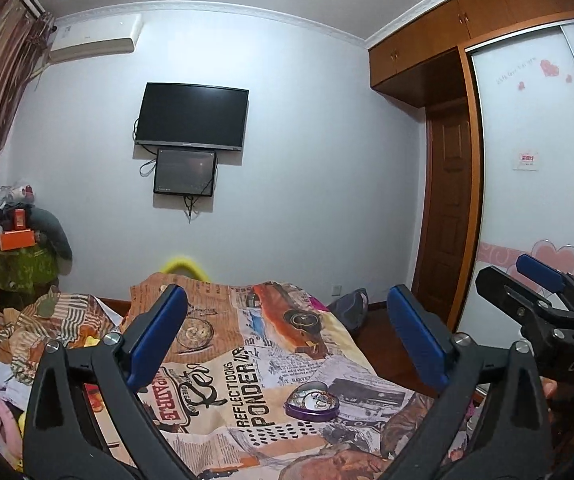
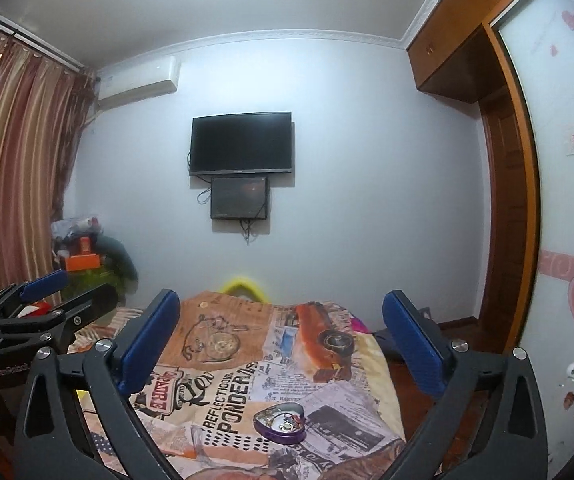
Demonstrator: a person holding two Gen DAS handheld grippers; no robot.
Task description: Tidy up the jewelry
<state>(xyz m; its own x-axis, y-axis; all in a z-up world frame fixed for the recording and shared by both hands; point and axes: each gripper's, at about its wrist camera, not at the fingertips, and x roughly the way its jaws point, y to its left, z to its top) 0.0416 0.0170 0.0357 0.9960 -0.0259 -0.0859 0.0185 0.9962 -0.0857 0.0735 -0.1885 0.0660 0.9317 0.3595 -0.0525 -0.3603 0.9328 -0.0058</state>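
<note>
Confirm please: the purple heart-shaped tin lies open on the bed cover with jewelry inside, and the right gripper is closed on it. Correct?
Not quite. The right gripper is open and holds nothing, as the right wrist view shows. The purple heart-shaped tin does lie open on the bed cover with jewelry inside.

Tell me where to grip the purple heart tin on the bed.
Probably across the heart-shaped tin's low purple side walls, coming from above: it sits flat and open-topped on the printed bedspread, with jewelry inside. Either gripper works; both stand open, empty.
</note>
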